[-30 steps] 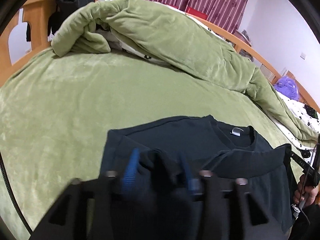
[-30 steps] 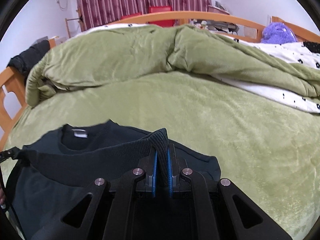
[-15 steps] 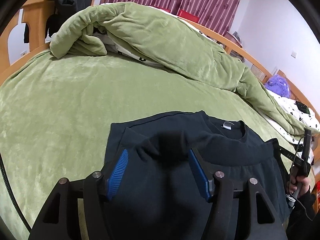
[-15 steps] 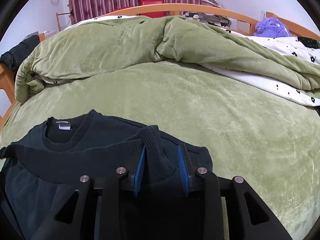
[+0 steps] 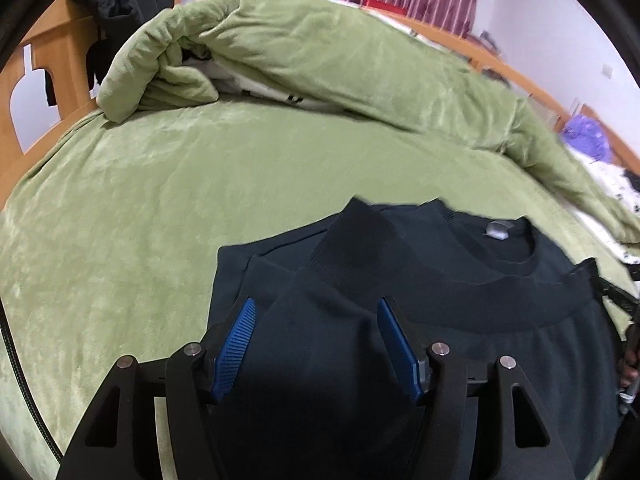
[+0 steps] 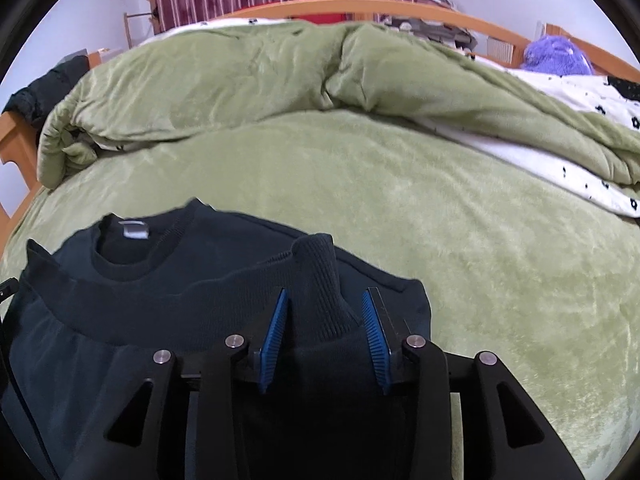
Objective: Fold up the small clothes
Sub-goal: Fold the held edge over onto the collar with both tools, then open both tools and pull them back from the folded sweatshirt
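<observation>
The left gripper (image 5: pixel 316 340) has its blue pads (image 5: pixel 234 346) spread wide, with a hump of the dark sweater (image 5: pixel 420 280) lying loose between them and neither pad pressing it. The right gripper (image 6: pixel 325 334) is parted too: its jaws have just been opening, and the ribbed hem corner (image 6: pixel 318 276) stands up between its pads (image 6: pixel 272 340), brushing their inner faces without being squeezed. Below the pads in both views the gripper frames hide the near part of the sweater, so its lower edge cannot be made out.

The sweater lies on the green bedspread (image 6: pixel 460 248), its bottom half folded up so the ribbed band crosses just below the neckline, where a pale label (image 5: pixel 498 230) shows. Its left sleeve side is tucked under the fold; the far right edge is cut off by the lens rim in the left wrist view, where a bit of a hand (image 5: pixel 630 364) and the other tool are only partly visible.

Beyond the sweater's collar the bedspread is open and flat, and likewise to either side of it. Farther back a rumpled green duvet (image 5: pixel 340 48) is heaped along the wooden bed rail (image 6: pixel 360 6), with white flowered bedding (image 6: pixel 580 96) and a blurred purple plush (image 6: pixel 556 54) to the sweater's far right. A dark garment (image 5: pixel 116 4) hangs over the frame at the far left.
</observation>
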